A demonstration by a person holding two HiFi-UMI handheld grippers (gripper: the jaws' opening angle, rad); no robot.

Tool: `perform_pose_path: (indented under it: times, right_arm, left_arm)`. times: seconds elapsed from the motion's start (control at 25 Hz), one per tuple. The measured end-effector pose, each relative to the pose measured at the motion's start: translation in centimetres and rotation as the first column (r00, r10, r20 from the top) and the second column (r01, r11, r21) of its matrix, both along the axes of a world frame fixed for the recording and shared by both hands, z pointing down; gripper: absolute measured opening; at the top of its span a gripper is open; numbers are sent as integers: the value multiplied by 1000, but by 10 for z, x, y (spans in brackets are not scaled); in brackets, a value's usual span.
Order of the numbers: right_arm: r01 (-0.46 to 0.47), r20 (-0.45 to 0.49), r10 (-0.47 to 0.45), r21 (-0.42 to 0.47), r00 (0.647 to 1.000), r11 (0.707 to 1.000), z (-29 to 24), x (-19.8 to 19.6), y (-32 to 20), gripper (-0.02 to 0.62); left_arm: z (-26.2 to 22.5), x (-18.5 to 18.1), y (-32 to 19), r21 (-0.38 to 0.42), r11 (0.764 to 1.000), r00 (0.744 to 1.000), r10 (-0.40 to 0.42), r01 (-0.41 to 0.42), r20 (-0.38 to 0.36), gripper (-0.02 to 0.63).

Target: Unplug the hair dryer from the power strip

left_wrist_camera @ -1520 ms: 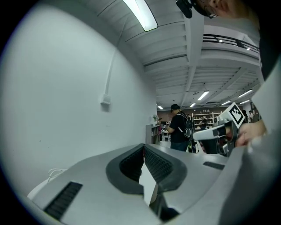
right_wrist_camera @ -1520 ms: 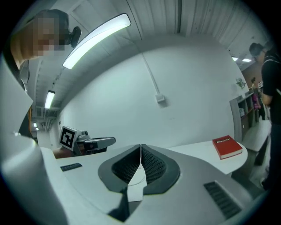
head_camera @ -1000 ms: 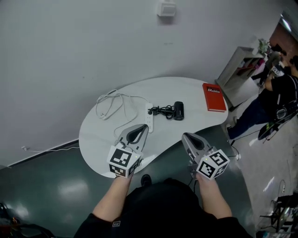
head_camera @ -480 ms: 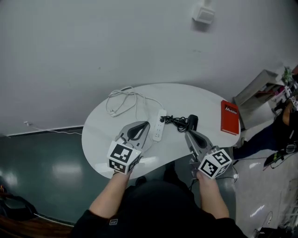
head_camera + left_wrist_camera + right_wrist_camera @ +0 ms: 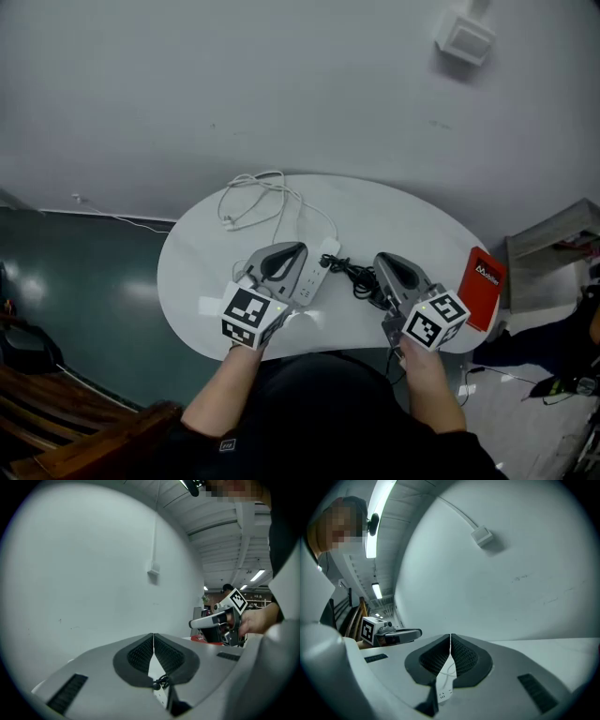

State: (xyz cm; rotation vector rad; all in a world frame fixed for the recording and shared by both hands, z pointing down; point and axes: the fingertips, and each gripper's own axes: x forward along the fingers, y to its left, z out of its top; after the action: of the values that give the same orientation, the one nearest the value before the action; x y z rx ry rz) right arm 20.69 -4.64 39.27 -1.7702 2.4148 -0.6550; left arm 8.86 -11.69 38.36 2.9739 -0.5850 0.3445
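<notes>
Above the white desk [image 5: 197, 272], your left gripper [image 5: 292, 253] and right gripper [image 5: 382, 261] both sit closed and empty, so open the jaws before you commit. Steady the power strip [image 5: 317, 274] at mid-desk with the left. With the right, take the hair dryer's black cord [image 5: 354, 277] at its plug end and pull straight out. The head view lays strip and cord out whole, though your right gripper largely hides the dryer body. The left gripper view gives only a sliver of strip below its jaws.
</notes>
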Motion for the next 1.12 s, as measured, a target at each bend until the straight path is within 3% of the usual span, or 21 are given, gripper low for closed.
perform_pose_path:
  times: [0.36, 0.72, 0.88, 1.12]
  right_arm:
    - [230, 16, -230, -41, 973, 972, 25, 24, -25, 35]
    - [305, 45, -302, -87, 952, 948, 42, 11, -43, 35]
    - [332, 20, -332, -117, 943, 936, 46, 6, -46, 35]
    - [306, 35, -305, -163, 952, 938, 56, 8, -54, 35]
  left_arm:
    - [23, 17, -2, -39, 981, 980, -184, 188, 72, 15]
    - [63, 30, 5, -81, 983, 976, -149, 163, 161, 15]
    - [77, 35, -4, -97, 984, 978, -130, 147, 165, 15]
    - [92, 39, -10, -121, 987, 982, -89, 110, 166, 16]
